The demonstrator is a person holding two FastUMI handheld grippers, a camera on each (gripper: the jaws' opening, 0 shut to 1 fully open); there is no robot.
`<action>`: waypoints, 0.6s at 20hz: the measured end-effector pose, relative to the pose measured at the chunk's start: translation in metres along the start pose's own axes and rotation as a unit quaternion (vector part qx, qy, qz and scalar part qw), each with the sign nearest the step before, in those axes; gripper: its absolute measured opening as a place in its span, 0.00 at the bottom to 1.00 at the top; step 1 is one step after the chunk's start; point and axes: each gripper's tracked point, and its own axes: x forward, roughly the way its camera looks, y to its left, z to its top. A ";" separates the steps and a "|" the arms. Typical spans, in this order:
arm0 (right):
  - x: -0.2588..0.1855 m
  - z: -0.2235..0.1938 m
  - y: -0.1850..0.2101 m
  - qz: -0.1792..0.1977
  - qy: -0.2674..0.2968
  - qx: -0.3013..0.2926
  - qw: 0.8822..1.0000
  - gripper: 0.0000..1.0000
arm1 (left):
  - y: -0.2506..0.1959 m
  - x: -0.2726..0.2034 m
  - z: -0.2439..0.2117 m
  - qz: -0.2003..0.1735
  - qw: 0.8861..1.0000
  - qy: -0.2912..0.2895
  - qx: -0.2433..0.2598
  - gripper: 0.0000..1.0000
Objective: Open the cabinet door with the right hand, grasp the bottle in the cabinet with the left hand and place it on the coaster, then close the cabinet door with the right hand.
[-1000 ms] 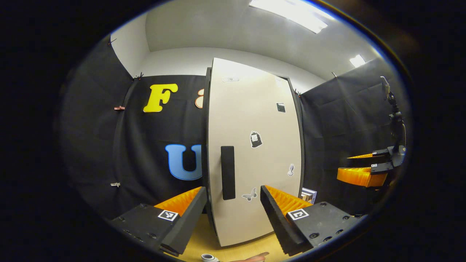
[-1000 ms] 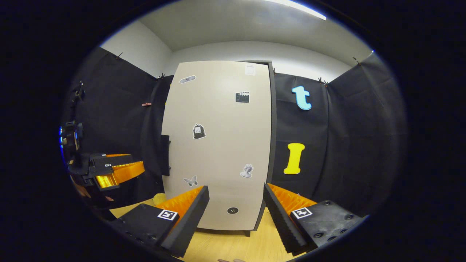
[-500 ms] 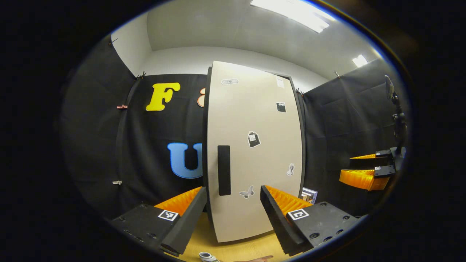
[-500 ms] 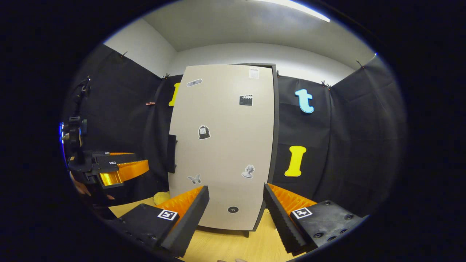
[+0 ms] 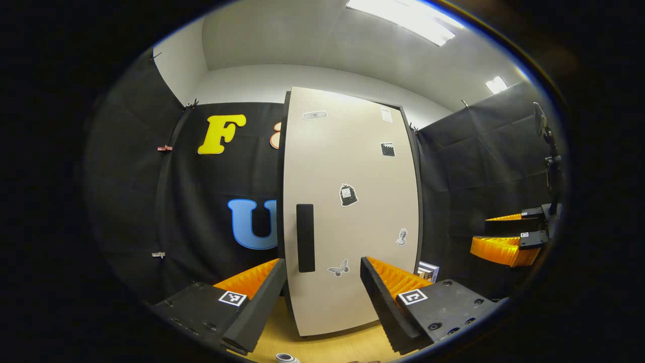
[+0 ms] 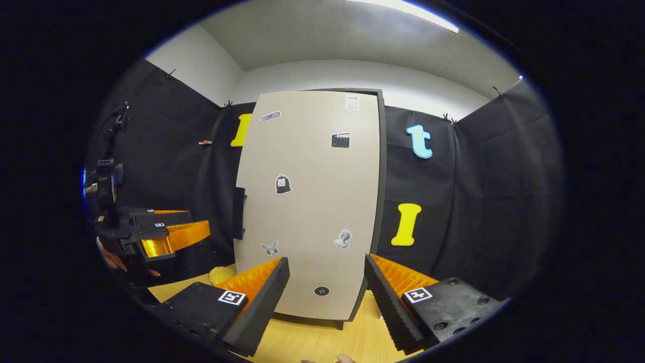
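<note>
A tall beige cabinet door with a dark frame (image 5: 352, 212) stands upright on the light wooden tabletop (image 5: 327, 348), closed, with the black cloth wall behind it on both sides. In the left gripper view, a long black vertical handle (image 5: 305, 238) sits near the door's left edge, at mid-height; small stickers are scattered to its right across the panel. A small box with a white edge (image 5: 428, 270) rests on the table behind the cabinet's lower right corner. In the right gripper view, a small yellow rounded object (image 6: 220, 276) lies on the tabletop just left of the cabinet's base.
</note>
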 end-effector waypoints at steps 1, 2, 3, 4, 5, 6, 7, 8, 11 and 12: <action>0.000 0.000 -0.001 -0.002 0.000 0.000 1.000 0.98 | 0.000 0.000 0.000 -0.002 1.000 -0.001 -0.002 0.93; 0.001 0.000 -0.002 -0.003 0.000 -0.001 1.000 0.98 | 0.000 0.001 0.000 -0.003 1.000 -0.001 -0.003 0.93; 0.002 0.000 -0.002 -0.004 0.000 -0.001 1.000 0.98 | 0.001 0.002 -0.001 -0.004 1.000 -0.001 -0.004 0.93; 0.003 0.000 -0.002 -0.002 0.001 0.002 1.000 0.98 | 0.001 0.002 -0.001 -0.004 1.000 -0.001 -0.004 0.93; 0.004 0.000 0.000 0.002 0.003 0.006 1.000 0.97 | 0.002 0.004 -0.001 -0.003 1.000 -0.001 -0.003 0.93; 0.005 -0.002 0.001 0.006 0.006 0.010 1.000 0.97 | 0.001 0.005 -0.001 -0.003 1.000 0.000 -0.002 0.93; 0.005 -0.002 0.002 0.008 0.008 0.012 1.000 0.97 | 0.001 0.005 -0.003 -0.004 1.000 0.001 -0.002 0.93; 0.006 -0.002 0.001 0.008 0.009 0.012 1.000 0.98 | -0.001 0.006 -0.003 -0.006 1.000 0.002 -0.002 0.94; 0.008 -0.001 0.000 0.008 0.008 0.013 1.000 0.98 | -0.002 0.007 -0.005 -0.007 1.000 0.003 0.001 0.93; 0.009 -0.001 0.001 0.010 0.009 0.014 1.000 0.98 | -0.003 0.008 -0.004 -0.008 1.000 0.003 0.002 0.93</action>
